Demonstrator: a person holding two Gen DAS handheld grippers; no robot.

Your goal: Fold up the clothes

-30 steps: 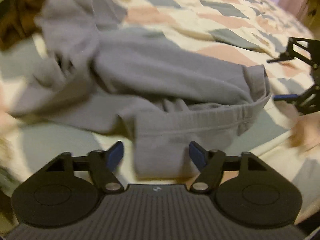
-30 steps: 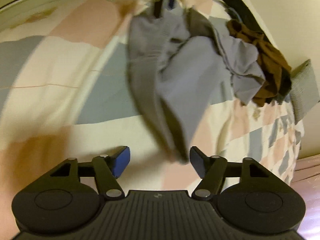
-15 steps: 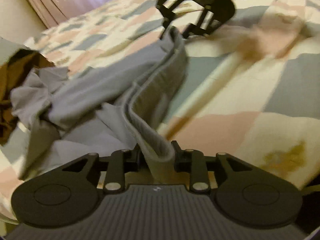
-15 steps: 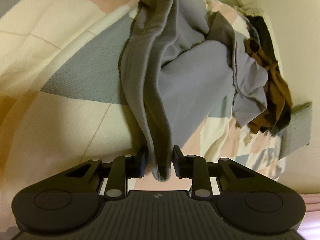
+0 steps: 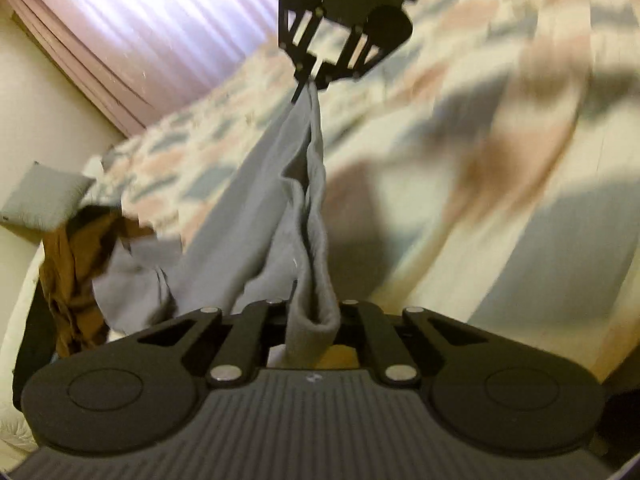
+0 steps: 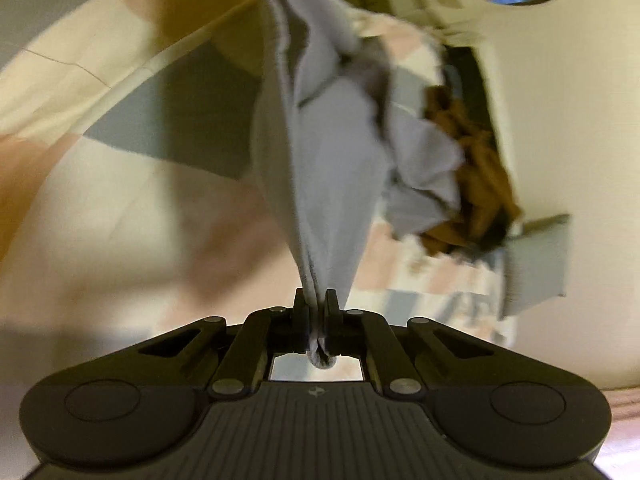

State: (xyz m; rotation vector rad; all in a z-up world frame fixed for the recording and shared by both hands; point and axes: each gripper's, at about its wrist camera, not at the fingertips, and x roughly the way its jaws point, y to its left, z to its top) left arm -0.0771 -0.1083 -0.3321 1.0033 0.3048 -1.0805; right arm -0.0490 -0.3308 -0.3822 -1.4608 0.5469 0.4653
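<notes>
Bed quilt (image 5: 460,184) smeared by motion blur, pattern unreadable. Grey garment (image 6: 320,184) top cut off by frame edge. Brown clothing (image 6: 476,184) partly hidden behind garment.

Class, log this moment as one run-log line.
left gripper: shut on grey garment | right gripper: shut on grey garment | garment: stretched between both

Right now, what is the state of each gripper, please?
Left gripper: closed on the grey garment.
Right gripper: closed on the same grey garment.
</notes>
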